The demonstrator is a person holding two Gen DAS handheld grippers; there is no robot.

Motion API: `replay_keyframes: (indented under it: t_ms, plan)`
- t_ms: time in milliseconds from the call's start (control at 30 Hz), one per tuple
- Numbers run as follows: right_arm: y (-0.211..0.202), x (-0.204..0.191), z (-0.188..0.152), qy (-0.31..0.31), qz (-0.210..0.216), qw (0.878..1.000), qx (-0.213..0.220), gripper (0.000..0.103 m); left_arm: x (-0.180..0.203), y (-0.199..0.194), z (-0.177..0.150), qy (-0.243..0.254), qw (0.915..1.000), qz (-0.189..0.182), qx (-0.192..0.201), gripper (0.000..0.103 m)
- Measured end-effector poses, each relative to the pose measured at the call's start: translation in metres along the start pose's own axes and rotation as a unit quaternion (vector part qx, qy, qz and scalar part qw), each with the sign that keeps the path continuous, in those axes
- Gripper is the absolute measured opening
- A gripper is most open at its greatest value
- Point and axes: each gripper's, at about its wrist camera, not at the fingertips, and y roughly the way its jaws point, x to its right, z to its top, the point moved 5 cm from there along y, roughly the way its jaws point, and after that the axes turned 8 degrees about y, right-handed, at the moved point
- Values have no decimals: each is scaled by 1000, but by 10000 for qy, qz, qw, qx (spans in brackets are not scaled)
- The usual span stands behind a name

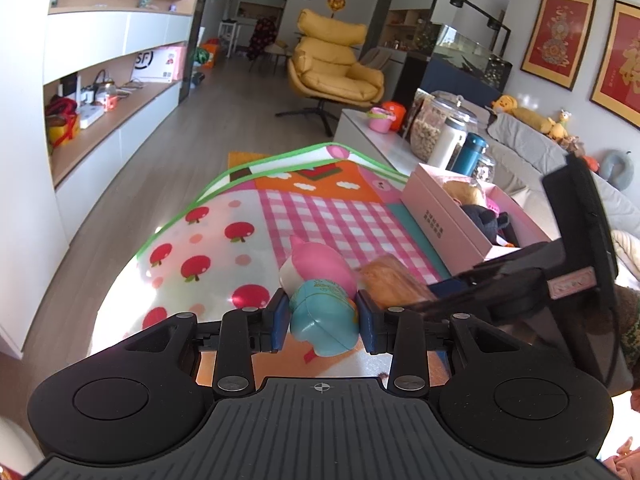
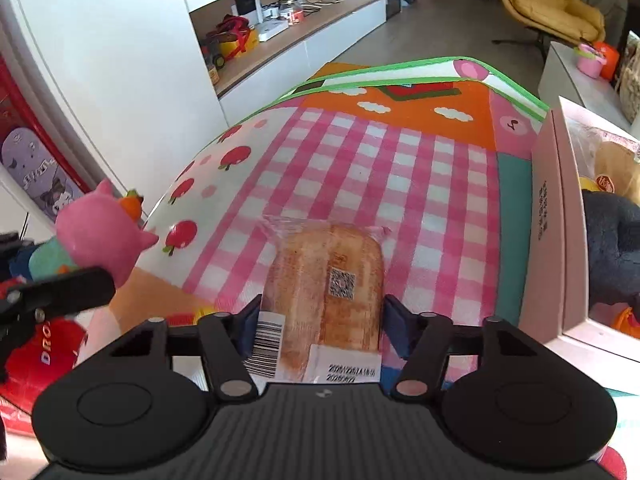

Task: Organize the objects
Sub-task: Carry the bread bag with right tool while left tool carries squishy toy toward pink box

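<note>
Both claws are clamped on something. Left gripper (image 1: pixel 322 316) has its blue pads (image 1: pixel 280 320) pressed against the sides of a pink and teal toy figure (image 1: pixel 320 292), gripping it at the teal lower part while the pink head points away over the play mat (image 1: pixel 224 240). Right gripper (image 2: pixel 320 328) has its pads against the two long edges of a wrapped bread (image 2: pixel 324 292), a toasted brown loaf in clear film with a barcode label and a printed date at the near end; whether the loaf rests on the mat or is lifted just clear of it I cannot tell. In the left view the right gripper's black body crosses in from the right side, with the bread just beside the toy figure. Beneath both lies the mat, with pink checks, red apples and a green border. At its right edge stands an open pink box (image 2: pixel 548 216), already holding a dark plush toy (image 2: pixel 612 248) and another wrapped bun (image 2: pixel 612 168). Beyond the mat are a low white table (image 1: pixel 372 136) carrying jars and bottles, a yellow armchair (image 1: pixel 332 64), and white wall shelves (image 1: pixel 100 92) along the left.
</note>
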Motion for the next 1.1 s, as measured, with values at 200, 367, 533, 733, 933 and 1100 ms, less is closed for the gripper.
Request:
replay_keyframes:
  t_ms: [200, 367, 533, 733, 933, 1100]
  plan:
    - [-36, 34, -35, 17, -156, 9997, -204, 52, 29, 2, -3, 159, 9994, -292, -92, 39]
    - [-83, 75, -64, 262, -269, 9993, -57, 52, 65, 6, 2, 409, 9971, -613, -163, 39]
    - [-130, 118, -83, 560, -547, 9964, 337, 52, 113, 23, 21, 660, 9920, -1048, -242, 39]
    - [-173, 171, -92, 996, -846, 9874, 892, 52, 189, 66, 70, 1149, 9819, -1503, -38, 39]
    - [-188, 207, -106, 1438, -848, 9794, 1138, 52, 244, 134, 106, 826, 9803, -1778, 224, 41]
    - [-188, 229, -117, 1709, -860, 9745, 1176, 52, 258, 184, 91, 1060, 9879, -1104, -263, 41]
